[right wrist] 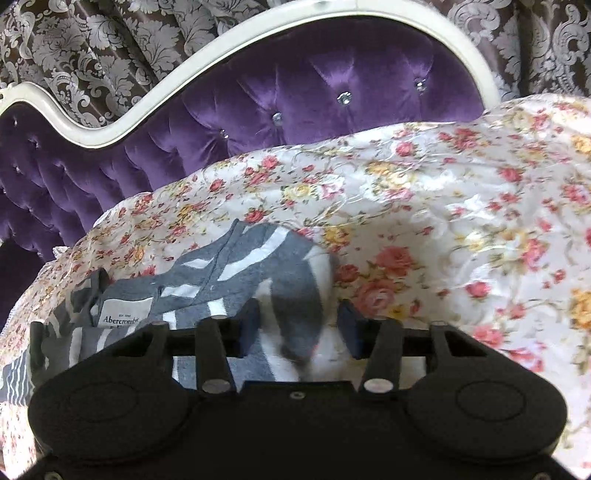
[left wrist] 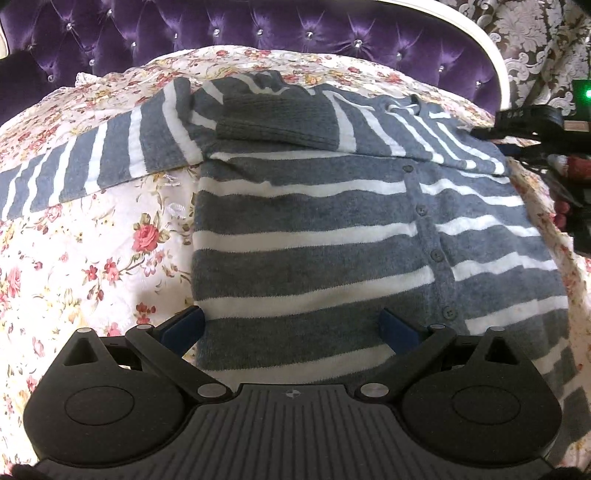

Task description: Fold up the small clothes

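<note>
The left gripper [left wrist: 291, 325] hangs with its jaws spread wide and nothing between them, just above the near hem of the striped cardigan [left wrist: 314, 221]. The right gripper [right wrist: 301, 328] is pinching a bunched fold of the same cardigan. That fold is blurred, but it fills the gap between the pads, close to the neck label [right wrist: 125, 312].

The cardigan lies flat and buttoned on the floral bedspread [left wrist: 74, 258], its hem toward the near edge of the bed and its collar toward the headboard [left wrist: 258, 33]. One ribbed cuff [left wrist: 277, 125] is already laid across the chest. The other sleeve [left wrist: 92, 166] runs out sideways over the bedspread.

The step in hand looks like carrying the shoulder end over. To do it well, the right pinch should probably take both knit layers and lift only enough to clear the body. Meanwhile the left could press the hem so the button band [left wrist: 432, 240] stays straight. Soft knit like this will likely sag and drag if pulled quickly.

No basket, box or drawer shows in either view. Beyond the headboard hangs a patterned curtain [right wrist: 92, 55].
</note>
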`<state>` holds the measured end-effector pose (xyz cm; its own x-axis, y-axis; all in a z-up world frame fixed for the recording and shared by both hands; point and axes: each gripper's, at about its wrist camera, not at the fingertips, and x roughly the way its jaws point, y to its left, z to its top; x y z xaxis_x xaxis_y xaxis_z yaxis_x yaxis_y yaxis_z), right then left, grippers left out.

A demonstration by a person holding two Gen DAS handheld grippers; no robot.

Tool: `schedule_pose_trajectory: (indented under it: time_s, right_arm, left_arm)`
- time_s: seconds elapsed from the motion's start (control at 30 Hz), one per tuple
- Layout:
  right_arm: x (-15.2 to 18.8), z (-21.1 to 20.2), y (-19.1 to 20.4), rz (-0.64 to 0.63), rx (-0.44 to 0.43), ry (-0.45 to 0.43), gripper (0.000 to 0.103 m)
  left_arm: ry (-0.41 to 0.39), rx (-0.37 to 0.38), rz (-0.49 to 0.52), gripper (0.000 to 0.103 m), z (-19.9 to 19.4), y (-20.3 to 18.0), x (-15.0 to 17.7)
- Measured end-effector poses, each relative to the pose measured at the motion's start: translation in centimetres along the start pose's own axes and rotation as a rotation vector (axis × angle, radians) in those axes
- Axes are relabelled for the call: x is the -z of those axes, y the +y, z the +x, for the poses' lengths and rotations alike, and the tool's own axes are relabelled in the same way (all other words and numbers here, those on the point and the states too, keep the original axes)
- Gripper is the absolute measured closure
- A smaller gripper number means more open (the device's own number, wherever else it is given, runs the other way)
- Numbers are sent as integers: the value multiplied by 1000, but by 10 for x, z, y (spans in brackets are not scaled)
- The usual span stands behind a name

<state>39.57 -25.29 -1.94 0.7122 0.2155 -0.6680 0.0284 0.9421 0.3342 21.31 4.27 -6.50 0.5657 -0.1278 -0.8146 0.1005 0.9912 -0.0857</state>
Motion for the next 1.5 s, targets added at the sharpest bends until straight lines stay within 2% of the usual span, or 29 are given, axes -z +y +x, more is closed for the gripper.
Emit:
schedule_pose_trajectory:
  time_s: [0.03,0.13,0.2,0.3,0.33,0.37,0.43,0.5,0.53,0.57,0.7,0.77,0.87,1.03,1.13,1.3,1.5]
  right_arm:
    - [0,1,4,-17,15,0,92]
    - [-1,-8,19,-150,117,-21,93]
    - [-3,-9,15,-177,184,-20,94]
    - [-1,-5,10,-172,183,6,93]
    - [0,-5,11,-181,180,0,91]
    - [2,-6,12,-181,173,-11,84]
    - [4,-11,13,-155,165,-29,82]
    - [6,-20,17,-150,156,-53,67]
    - [8,-27,19,-161,157,-78,50]
    - [9,-33,23,-174,159,-107,40]
    - [14,-58,31,-174,154,-198,30]
    - [18,-67,33,-146,133,-234,16]
    - [24,-71,37,-123,93,-249,13]
    - [30,-70,49,-135,63,-220,9]
    - [32,-73,57,-146,72,-223,9]
    - [33,-81,68,-169,134,-259,9]
    - [33,-87,63,-110,56,-239,6]
  left_arm:
    - [-2,0,-1,1,-1,0,0]
    - [-5,-1,0,1,0,0,0]
    - [-7,-3,3,1,0,-1,0]
    - [-13,-11,5,1,1,-2,0]
    - [-18,-13,3,1,2,-3,1]
    - [-23,-12,0,1,2,-2,1]
    - [-40,-12,-6,1,2,-2,4]
    - [-71,-15,-11,1,0,-2,8]
    - [-94,-18,-14,1,0,-3,12]
    - [-112,-23,-17,1,-1,-3,14]
    - [-141,-38,-20,0,0,-6,17]
    - [-141,-40,-22,0,0,-6,15]
    - [-140,-46,-17,0,1,-6,15]
    - [-149,-50,-19,0,0,-7,18]
    - [-146,-52,-16,0,0,-7,17]
    - [-157,-57,-3,0,0,-8,18]
    - [-161,-69,1,0,-1,-11,19]
